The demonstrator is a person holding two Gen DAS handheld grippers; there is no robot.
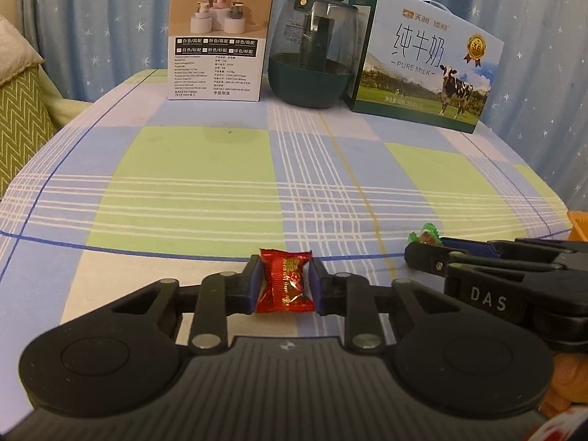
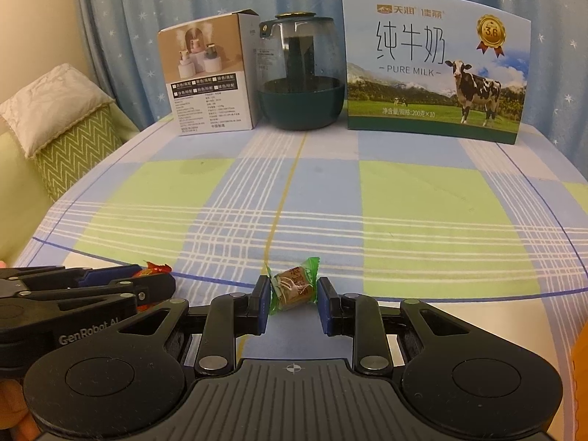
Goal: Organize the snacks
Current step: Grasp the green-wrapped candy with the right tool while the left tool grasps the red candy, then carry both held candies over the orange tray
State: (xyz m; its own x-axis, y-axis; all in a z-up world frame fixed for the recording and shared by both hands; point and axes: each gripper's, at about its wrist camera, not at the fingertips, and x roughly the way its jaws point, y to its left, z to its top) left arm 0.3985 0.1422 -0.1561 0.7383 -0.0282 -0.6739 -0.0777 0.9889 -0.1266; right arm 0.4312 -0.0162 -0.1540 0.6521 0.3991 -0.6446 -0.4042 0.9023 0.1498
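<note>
Red candy (image 1: 286, 282) sits clamped between the left gripper's (image 1: 285, 283) fingers (image 1: 253, 283).

red candy (image 1: 286, 282), green-wrapped candy (image 2: 294, 284), blue-green plaid tablecloth (image 1: 205, 183)

Far edge of checked-cloth table (image 2: 330, 198), left to right: white cardboard humidifier box (image 2: 209, 81), dark green glass-domed humidifier (image 2: 301, 73), pale blue milk carton with cow print (image 2: 433, 66). Near edge: red foil-wrapped candy (image 1: 286, 281) between left gripper (image 1: 286, 283) fingers, left of green-wrapped candy (image 2: 294, 286) between right gripper (image 2: 294, 303) fingers.
</note>
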